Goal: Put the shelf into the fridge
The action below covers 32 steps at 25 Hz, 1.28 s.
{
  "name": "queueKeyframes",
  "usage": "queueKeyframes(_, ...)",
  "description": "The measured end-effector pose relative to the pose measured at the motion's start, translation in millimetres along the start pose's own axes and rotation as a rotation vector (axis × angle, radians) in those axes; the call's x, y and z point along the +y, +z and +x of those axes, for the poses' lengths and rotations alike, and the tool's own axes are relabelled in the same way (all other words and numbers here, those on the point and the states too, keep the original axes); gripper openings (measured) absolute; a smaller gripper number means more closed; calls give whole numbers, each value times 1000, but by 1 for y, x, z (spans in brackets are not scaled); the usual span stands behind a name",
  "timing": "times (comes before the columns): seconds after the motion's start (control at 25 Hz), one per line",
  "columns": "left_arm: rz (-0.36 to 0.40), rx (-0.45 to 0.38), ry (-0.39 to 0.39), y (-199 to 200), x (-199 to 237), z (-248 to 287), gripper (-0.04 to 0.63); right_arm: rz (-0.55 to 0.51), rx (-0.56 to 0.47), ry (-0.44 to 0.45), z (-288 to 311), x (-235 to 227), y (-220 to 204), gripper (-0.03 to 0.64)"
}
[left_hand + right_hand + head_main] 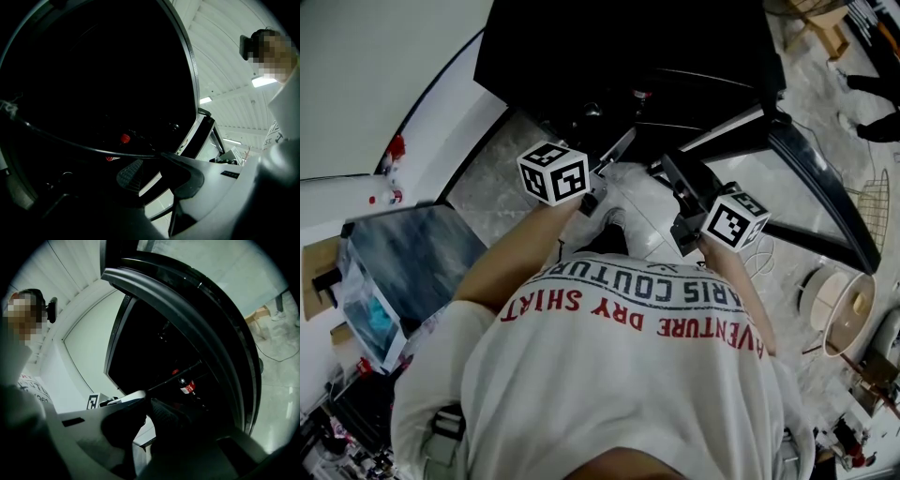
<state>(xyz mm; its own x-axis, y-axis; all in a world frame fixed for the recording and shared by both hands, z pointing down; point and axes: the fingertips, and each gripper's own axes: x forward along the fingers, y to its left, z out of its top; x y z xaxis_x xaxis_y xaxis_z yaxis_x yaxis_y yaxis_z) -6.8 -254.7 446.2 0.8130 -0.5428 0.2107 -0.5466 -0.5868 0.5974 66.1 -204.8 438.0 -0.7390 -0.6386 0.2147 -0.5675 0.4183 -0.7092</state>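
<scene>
The black fridge (619,47) stands open in front of me, its inside very dark. The shelf shows as a thin dark rim (84,147) that curves across the left gripper view and ends between the jaws. In the right gripper view it is a thin bar (178,376) running from the jaws into the fridge. My left gripper (605,173) (157,161) is shut on the shelf's edge. My right gripper (680,183) (146,404) has its pads nearly together on the same edge. In the head view the shelf is lost against the dark cavity.
A cola bottle (186,385) with a red cap (124,138) sits inside the fridge. The fridge's glass door (825,197) hangs open at the right. A bin with blue contents (370,314) stands at the left, and a round pale object (844,305) and cables lie at the right.
</scene>
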Motion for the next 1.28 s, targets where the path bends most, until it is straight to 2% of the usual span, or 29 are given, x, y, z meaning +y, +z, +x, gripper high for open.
queueKeyframes(1.28, 63, -52, 54, 29, 29, 32, 132, 44, 29, -4, 3, -15, -18, 41)
